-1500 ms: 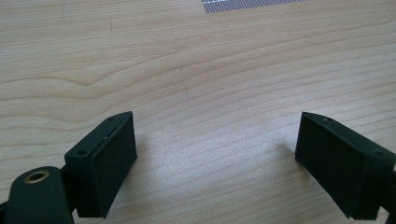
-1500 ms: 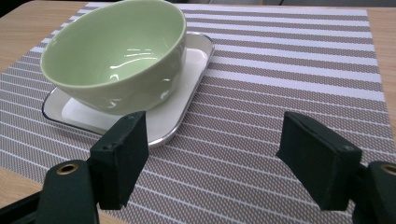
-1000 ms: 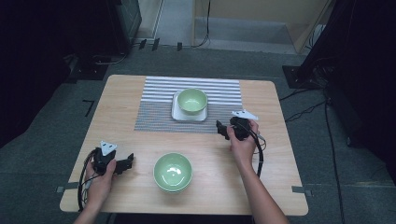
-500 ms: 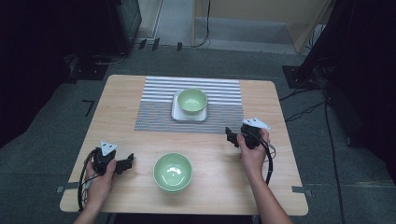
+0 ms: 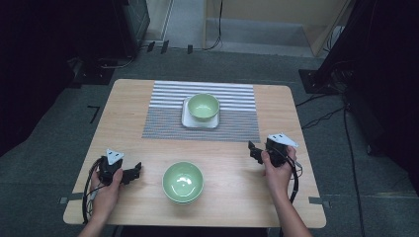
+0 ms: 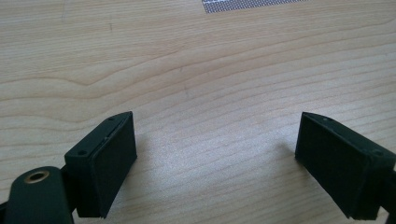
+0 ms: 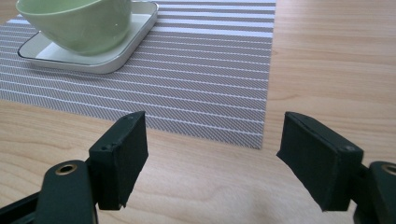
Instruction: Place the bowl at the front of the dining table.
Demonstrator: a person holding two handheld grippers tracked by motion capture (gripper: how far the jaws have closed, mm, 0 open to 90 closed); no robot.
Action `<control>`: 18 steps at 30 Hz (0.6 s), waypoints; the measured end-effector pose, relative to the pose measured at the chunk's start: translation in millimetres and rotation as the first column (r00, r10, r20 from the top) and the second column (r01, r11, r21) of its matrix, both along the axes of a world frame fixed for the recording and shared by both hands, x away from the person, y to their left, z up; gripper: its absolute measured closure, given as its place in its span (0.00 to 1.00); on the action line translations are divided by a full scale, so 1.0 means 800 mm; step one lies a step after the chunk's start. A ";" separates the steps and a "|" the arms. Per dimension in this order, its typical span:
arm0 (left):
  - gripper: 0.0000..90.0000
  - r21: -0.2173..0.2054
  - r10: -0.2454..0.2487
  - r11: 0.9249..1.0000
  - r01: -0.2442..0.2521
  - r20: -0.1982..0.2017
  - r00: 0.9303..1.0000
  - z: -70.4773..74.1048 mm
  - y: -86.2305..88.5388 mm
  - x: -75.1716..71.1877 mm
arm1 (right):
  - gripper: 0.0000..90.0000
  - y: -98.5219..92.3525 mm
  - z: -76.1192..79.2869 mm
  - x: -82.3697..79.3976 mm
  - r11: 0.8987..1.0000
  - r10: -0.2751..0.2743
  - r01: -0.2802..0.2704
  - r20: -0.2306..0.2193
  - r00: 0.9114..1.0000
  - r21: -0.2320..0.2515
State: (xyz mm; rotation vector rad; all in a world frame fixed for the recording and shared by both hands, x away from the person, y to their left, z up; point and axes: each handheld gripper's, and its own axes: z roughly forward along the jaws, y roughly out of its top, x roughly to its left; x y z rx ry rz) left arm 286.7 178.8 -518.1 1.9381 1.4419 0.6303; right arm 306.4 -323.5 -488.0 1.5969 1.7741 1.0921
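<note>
1. High view showed the wooden surface (image 5: 232,192) carrying a striped mat (image 5: 163,123) at its far middle, with a white plate (image 5: 187,118) on that mat.
2. A green bowl (image 5: 203,106) sat on the plate; a second green bowl (image 5: 183,181) stood on bare wood near the front edge, between the two hands.
3. The right gripper (image 5: 256,152) rested to the right of the near bowl, apart from it, its fingers (image 7: 119,158) spread wide with nothing between them, aimed at the mat's corner.
4. The left gripper (image 5: 132,173) lay just left of the near bowl, its fingers (image 6: 105,165) equally wide apart and empty over bare wood.
</note>
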 end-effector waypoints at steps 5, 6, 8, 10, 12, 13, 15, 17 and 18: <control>0.13 0.000 0.000 1.000 0.000 0.000 1.000 0.000 0.000 0.000 | 0.26 -0.009 -0.001 -0.010 1.000 -0.013 0.013 0.004 1.000 0.003; 0.13 0.000 0.000 1.000 0.000 0.000 1.000 0.000 0.000 0.000 | 0.26 -0.014 -0.002 -0.014 1.000 -0.021 0.021 0.004 1.000 0.007; 0.13 0.000 0.000 1.000 0.000 0.000 1.000 0.000 0.000 0.000 | 0.26 -0.018 -0.004 -0.019 1.000 -0.028 0.028 0.003 1.000 0.007; 0.13 -0.001 0.000 1.000 0.000 0.000 1.000 0.000 0.000 0.000 | 0.26 -0.022 -0.006 -0.023 1.000 -0.031 0.031 0.001 1.000 0.005; 0.13 -0.001 0.000 1.000 0.000 0.000 1.000 0.000 0.000 0.000 | 0.26 -0.026 -0.008 -0.026 0.999 -0.035 0.035 -0.003 0.999 0.004; 0.13 -0.001 0.000 1.000 0.000 0.000 1.000 0.000 0.000 0.000 | 0.26 -0.026 -0.008 -0.026 0.999 -0.035 0.035 -0.003 0.999 0.004; 0.13 0.000 0.000 1.000 0.000 0.000 1.000 0.000 0.000 0.000 | 0.26 -0.029 -0.010 -0.030 0.999 -0.040 0.040 -0.005 0.999 0.002; 0.13 0.000 0.000 1.000 0.000 0.000 1.000 0.000 0.000 0.000 | 0.26 -0.033 -0.012 -0.036 0.999 -0.047 0.047 -0.009 0.999 0.000; 0.13 0.000 0.000 1.000 0.000 0.000 1.000 0.000 0.000 0.000 | 0.26 -0.035 -0.012 -0.038 0.999 -0.049 0.049 -0.009 0.999 -0.001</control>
